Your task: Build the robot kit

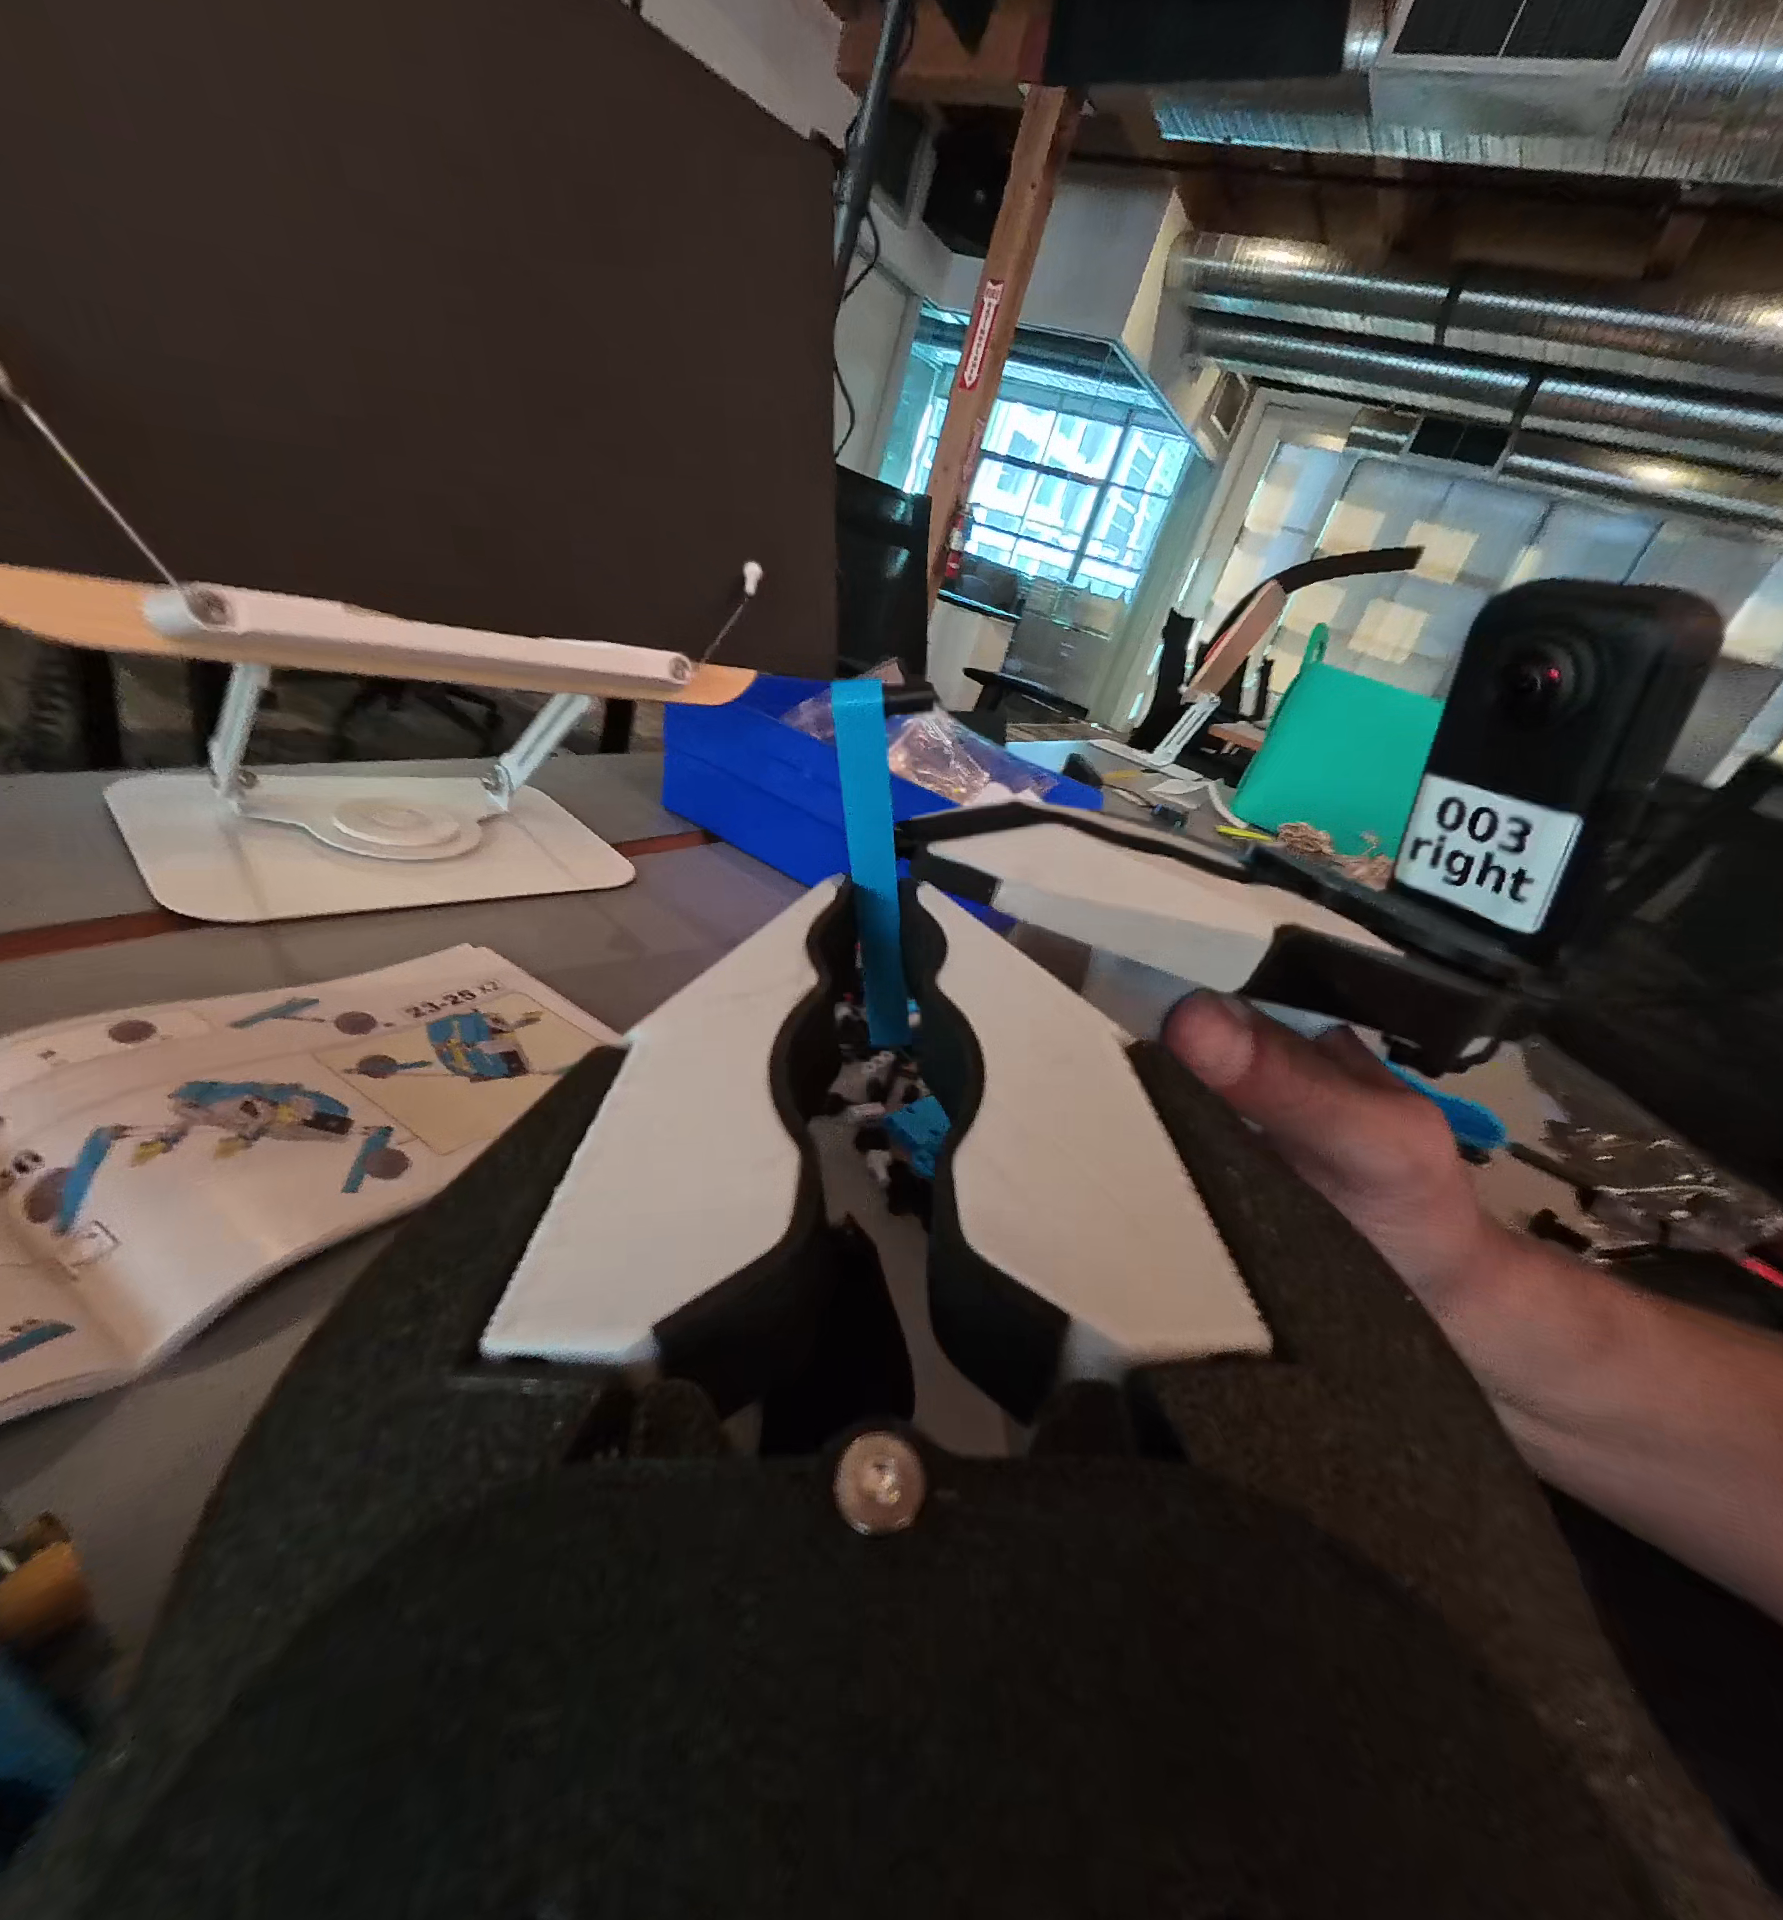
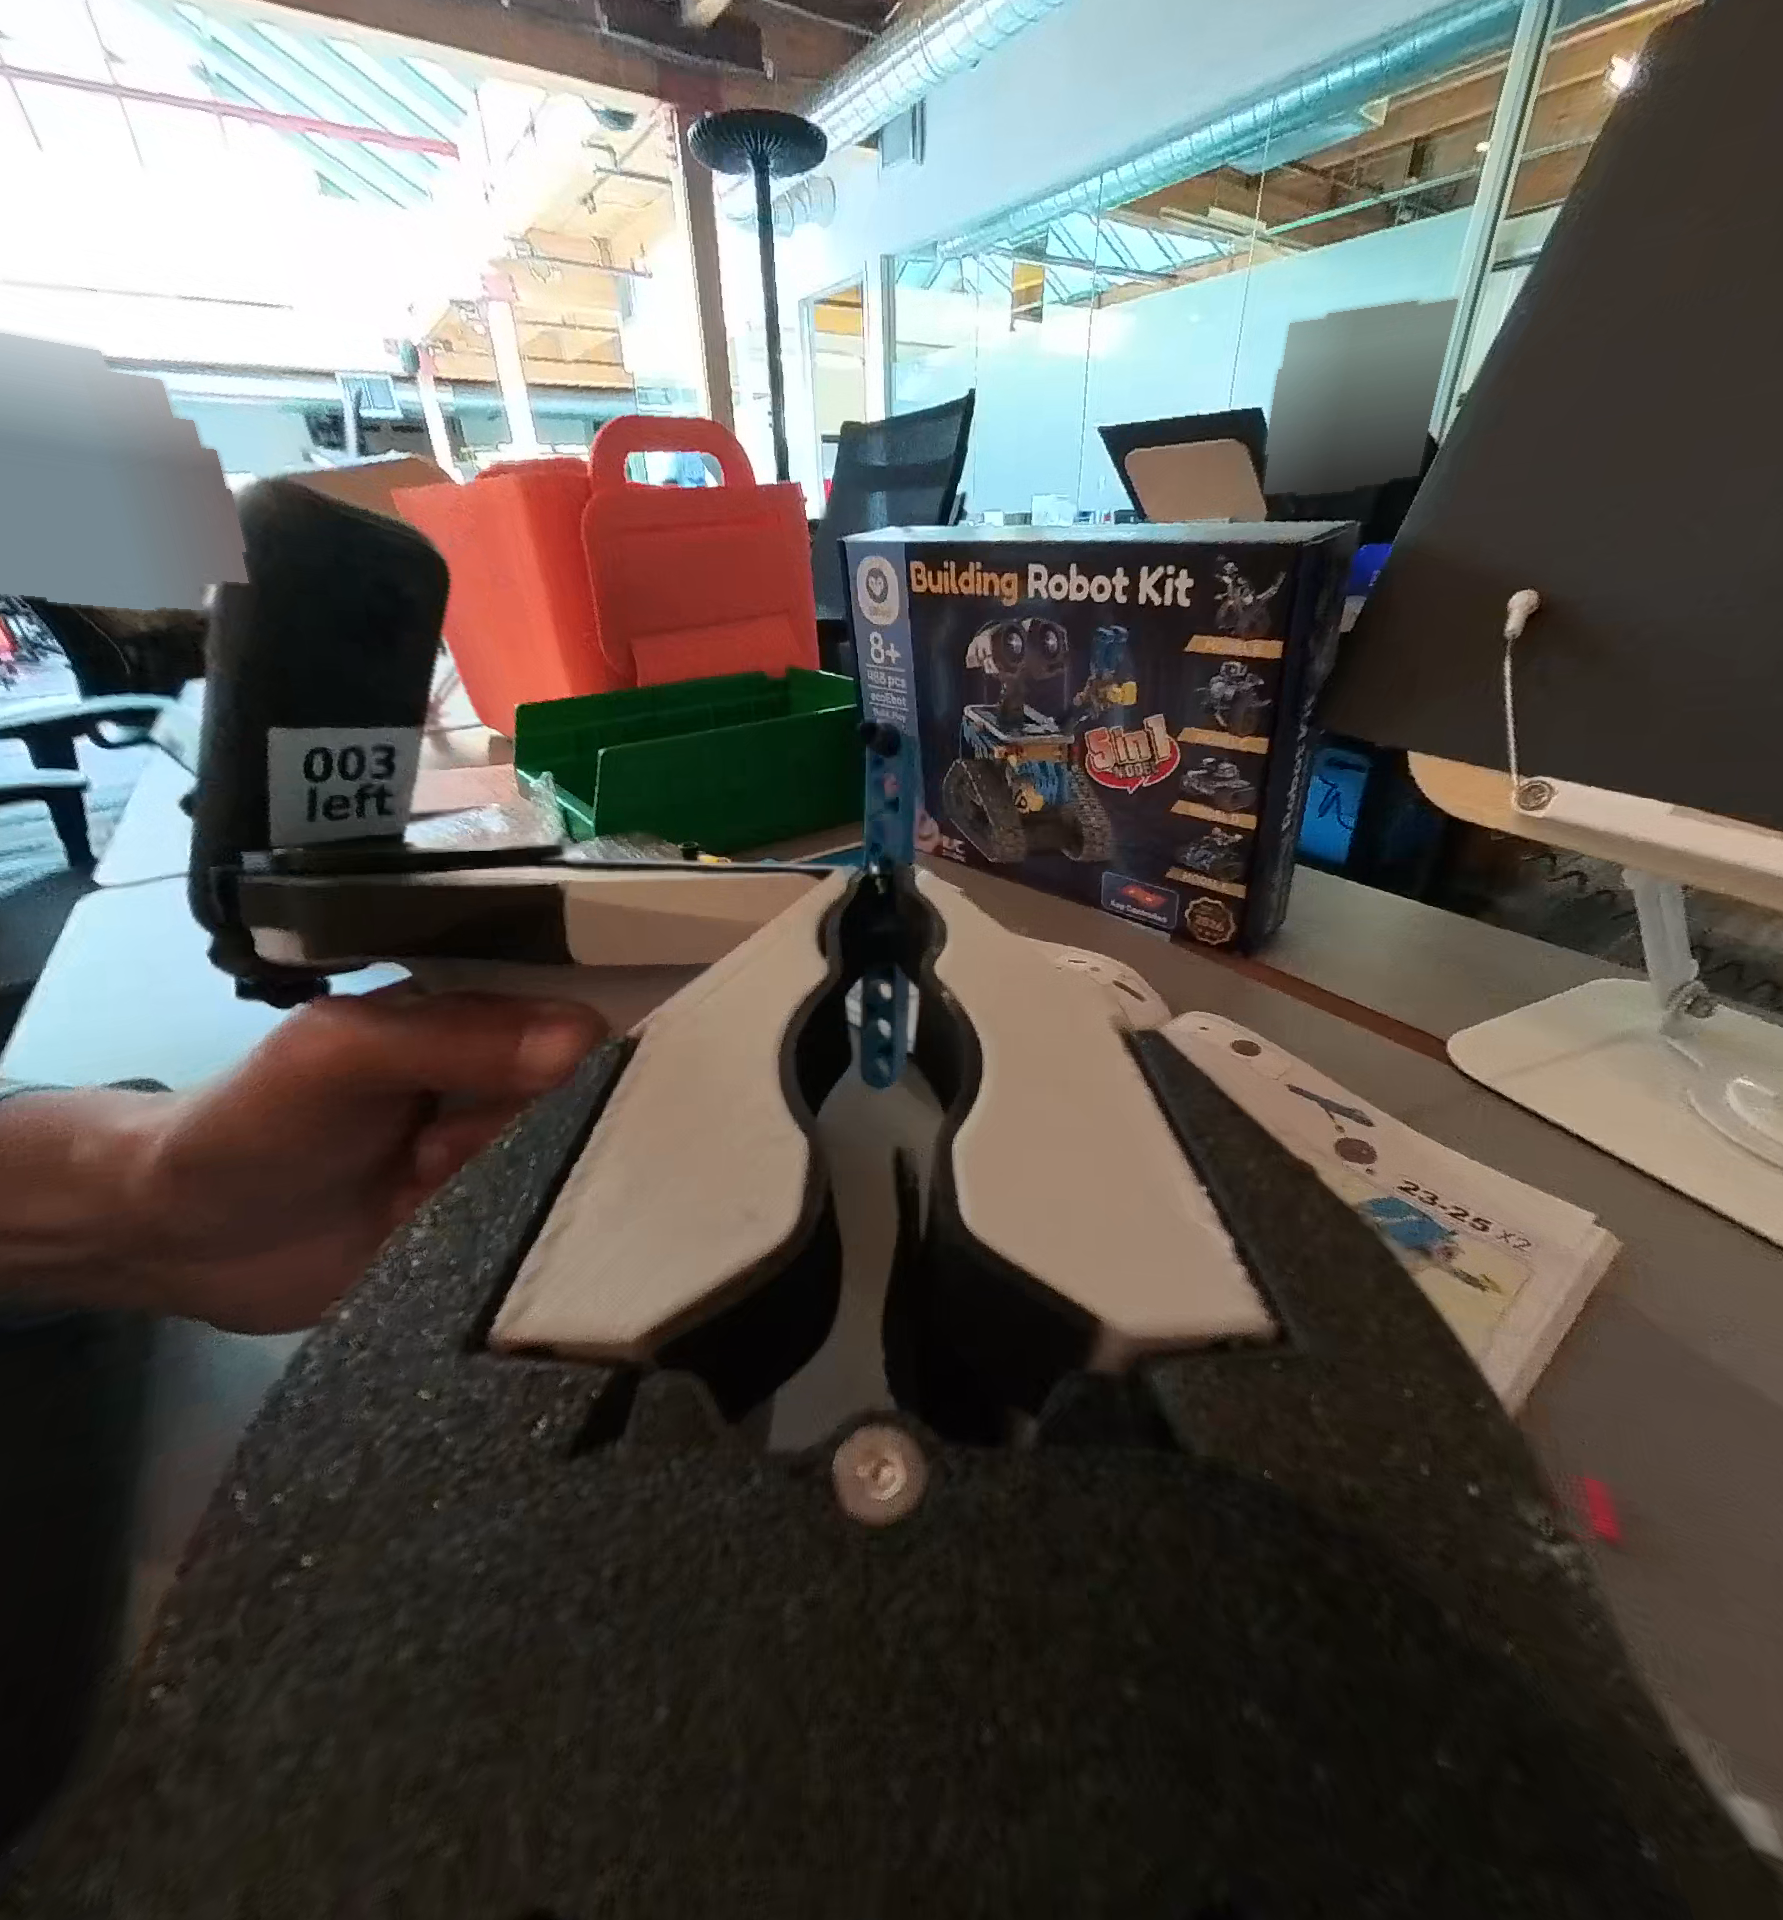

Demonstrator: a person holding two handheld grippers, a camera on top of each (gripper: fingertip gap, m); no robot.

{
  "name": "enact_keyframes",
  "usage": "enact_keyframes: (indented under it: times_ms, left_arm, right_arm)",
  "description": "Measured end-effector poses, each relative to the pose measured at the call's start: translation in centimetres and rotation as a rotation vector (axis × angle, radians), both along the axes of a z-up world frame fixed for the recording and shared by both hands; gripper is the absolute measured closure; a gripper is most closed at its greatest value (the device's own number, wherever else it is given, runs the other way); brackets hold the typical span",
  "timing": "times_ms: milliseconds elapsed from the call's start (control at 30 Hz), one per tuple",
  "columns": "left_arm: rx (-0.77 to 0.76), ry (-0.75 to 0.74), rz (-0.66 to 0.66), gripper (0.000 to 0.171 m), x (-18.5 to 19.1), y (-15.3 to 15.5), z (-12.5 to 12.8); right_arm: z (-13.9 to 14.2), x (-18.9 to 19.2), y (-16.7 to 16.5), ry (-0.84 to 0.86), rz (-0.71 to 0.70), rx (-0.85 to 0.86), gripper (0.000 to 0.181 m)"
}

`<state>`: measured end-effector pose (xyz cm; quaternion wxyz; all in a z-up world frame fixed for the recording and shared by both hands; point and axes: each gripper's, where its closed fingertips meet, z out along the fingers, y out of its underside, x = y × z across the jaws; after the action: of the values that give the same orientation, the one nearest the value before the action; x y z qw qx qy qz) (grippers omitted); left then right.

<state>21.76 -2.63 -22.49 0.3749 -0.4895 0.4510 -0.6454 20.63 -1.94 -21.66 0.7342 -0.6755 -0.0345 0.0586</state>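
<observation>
A slim blue beam (image 1: 866, 790) with a row of holes stands upright, with a black pin at its top end. My left gripper (image 1: 874, 896) is shut on the beam near its middle. My right gripper (image 1: 934, 852) comes in from the right, held by a hand, and its tips close on the same beam. In the right wrist view the right gripper (image 2: 882, 883) is shut on the beam (image 2: 885, 790), and the left gripper (image 2: 825, 883) reaches it from the left. A cluster of small blue, white and black parts (image 1: 892, 1117) shows through the left gripper's gap, below the beam.
An open instruction booklet (image 1: 191, 1122) lies on the grey table, left of the grippers. A white stand with a wooden board (image 1: 367, 842) is behind it. A blue bin (image 1: 752, 769), a green bin (image 2: 689, 748), an orange bag (image 2: 638, 582) and a kit box (image 2: 1074, 727) stand farther off. My two grippers' fingertips are within a few centimetres of each other.
</observation>
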Motion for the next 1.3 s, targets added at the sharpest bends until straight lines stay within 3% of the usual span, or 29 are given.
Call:
enact_keyframes:
  times_ms: [300,433,533,600,767,867,967,1033,1167,1300]
  left_arm:
    - [0.472,-0.002,0.249,0.165,-0.3,0.4,0.5]
    - [0.563,-0.016,0.277,0.165,-0.5,0.2,0.9]
    - [0.638,-0.009,0.307,0.164,-0.5,0.2,0.9]
    - [0.606,0.0,0.289,0.165,-0.4,0.3,0.7]
    - [0.363,0.055,0.15,0.165,0.2,0.6,-0.2]
    - [0.263,0.083,0.072,0.165,0.5,0.4,-1.0]
    - [0.139,0.038,-0.113,0.165,0.1,-1.4,-0.3]
    - [0.069,0.015,-0.296,0.165,-0.6,-3.6,0.3]
    - [0.038,-0.007,-0.428,0.165,-1.5,-5.5,0.6]
    - [0.065,0.015,-0.453,0.165,-1.7,-6.3,0.2]
  right_arm:
    - [0.6,-0.4,-0.1,0.075,-0.006,0.033,0.178]
    - [1.1,-0.6,-0.4,-0.001,-0.039,0.046,0.178]
    - [1.1,-0.6,-0.4,0.075,-0.002,0.044,0.177]
    - [1.0,-0.5,-0.3,0.084,-0.002,0.032,0.177]
    - [0.3,0.1,0.2,0.08,0.001,-0.035,0.175]
    - [1.7,0.0,-0.9,0.139,0.118,0.022,0.151]
    - [2.8,0.0,-2.9,0.174,0.283,0.052,0.151]
    - [1.8,0.0,-3.5,0.184,0.371,-0.025,0.136]
    - [0.7,-1.6,-4.6,0.193,0.542,-0.081,0.151]
    - [0.4,-2.8,-4.5,0.149,0.566,-0.078,0.16]
